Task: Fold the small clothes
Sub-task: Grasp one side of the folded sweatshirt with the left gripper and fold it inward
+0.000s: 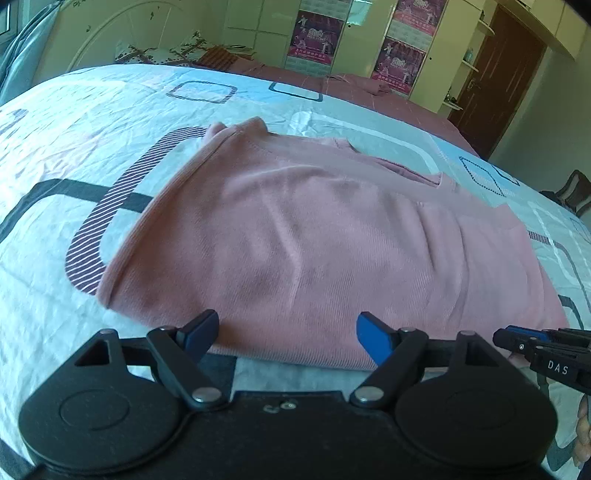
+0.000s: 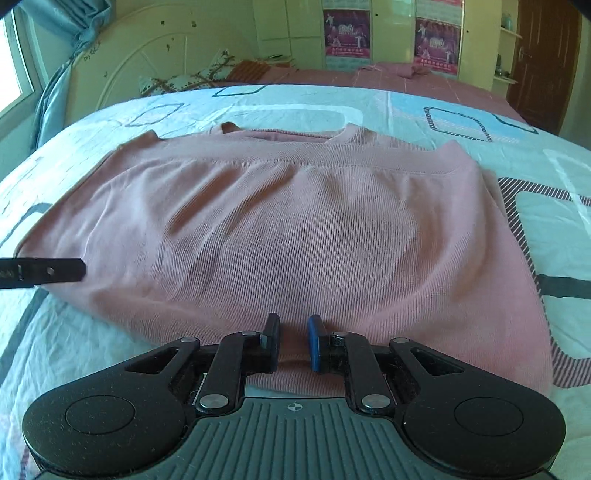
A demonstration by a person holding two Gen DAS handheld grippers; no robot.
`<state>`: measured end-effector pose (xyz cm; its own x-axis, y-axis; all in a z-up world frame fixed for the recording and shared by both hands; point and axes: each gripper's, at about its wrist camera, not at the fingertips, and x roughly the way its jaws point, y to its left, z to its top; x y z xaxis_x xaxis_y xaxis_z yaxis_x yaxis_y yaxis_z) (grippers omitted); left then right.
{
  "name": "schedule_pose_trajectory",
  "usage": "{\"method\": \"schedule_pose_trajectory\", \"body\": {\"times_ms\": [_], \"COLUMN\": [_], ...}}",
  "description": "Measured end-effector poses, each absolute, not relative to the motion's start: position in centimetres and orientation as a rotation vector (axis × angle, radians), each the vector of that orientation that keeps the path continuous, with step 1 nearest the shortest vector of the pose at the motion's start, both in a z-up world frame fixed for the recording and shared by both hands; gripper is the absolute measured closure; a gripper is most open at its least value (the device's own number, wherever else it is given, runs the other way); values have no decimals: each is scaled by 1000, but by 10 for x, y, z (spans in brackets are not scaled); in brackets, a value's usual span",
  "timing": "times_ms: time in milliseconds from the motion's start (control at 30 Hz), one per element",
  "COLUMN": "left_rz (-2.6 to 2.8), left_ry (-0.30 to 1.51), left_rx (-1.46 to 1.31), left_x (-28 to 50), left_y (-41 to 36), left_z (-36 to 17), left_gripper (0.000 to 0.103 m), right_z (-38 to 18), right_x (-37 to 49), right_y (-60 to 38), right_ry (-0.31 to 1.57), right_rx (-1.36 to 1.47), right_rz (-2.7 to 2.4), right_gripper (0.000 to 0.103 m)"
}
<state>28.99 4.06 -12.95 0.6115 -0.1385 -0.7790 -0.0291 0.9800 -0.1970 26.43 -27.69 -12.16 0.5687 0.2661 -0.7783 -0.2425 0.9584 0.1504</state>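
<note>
Left tool (image 1: pixel 284 334) spread wide, empty; right tool (image 2: pixel 292 341) pinching near hem of pink top (image 2: pixel 280 229) on bed (image 2: pixel 461 110); "DAS" printed on right tool.

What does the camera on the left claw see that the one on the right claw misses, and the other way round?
Only the left view shows the left claw from behind, its jaws wide apart over the near edge of the pink top, and a dark chair at the far right. Only the right view shows the window with its blue curtain, and the right claw with jaws nearly together and a fold of the top between them. Both share the pink top on the patterned bedsheet, the posters and the brown door.
</note>
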Motion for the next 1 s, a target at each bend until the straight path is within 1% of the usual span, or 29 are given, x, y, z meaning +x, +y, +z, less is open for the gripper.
{"method": "schedule_pose_trajectory", "body": {"times_ms": [100, 233, 300, 400, 533, 600, 667, 700, 767, 800, 833, 867, 933, 967, 1000], "left_rz": [-70, -62, -58, -72, -74, -77, -87, -91, -98, -101, -104, -106, -106, -102, -98], "left_ry": [929, 974, 963, 930, 855, 823, 792, 779, 750, 740, 732, 727, 724, 727, 728], "left_rx": [-275, -467, -532, -649, -787, -827, -841, -838, -840, -841, -840, -838, -848, -858, -870], "left_x": [275, 266, 267, 279, 301, 314, 329, 335, 347, 352, 356, 359, 362, 364, 366], "left_y": [55, 75, 82, 92, 103, 106, 105, 104, 104, 103, 104, 104, 107, 110, 112], "left_z": [-127, -137, -141, -149, -161, -166, -169, -171, -175, -177, -178, -180, -183, -185, -187], "left_gripper": [22, 22, 21, 18, 18, 18, 19, 20, 25, 30, 38, 42, 61, 66, 76], "right_z": [-109, -94, -93, -92, -94, -97, -99, -99, -102, -106, -111, -119, -129, -129, -126], "right_x": [262, 269, 278, 287, 298, 303, 307, 308, 310, 312, 314, 318, 318, 318, 319], "right_y": [-273, -258, -247, -230, -216, -213, -212, -211, -207, -206, -206, -206, -203, -201, -199], "right_ry": [878, 819, 819, 806, 802, 801, 792, 779, 768, 772, 781, 808, 807, 806, 811], "right_rx": [46, 117, 141, 145, 131, 124, 117, 109, 61, 48, 42, 27, -7, -22, -31], "right_rz": [317, 347, 353, 357, 340, 319, 296, 283, 257, 238, 219, 210, 204, 200, 198], "right_gripper": [88, 88, 88, 87, 86, 79, 44, 43, 43, 43, 43, 43, 43, 43, 43]}}
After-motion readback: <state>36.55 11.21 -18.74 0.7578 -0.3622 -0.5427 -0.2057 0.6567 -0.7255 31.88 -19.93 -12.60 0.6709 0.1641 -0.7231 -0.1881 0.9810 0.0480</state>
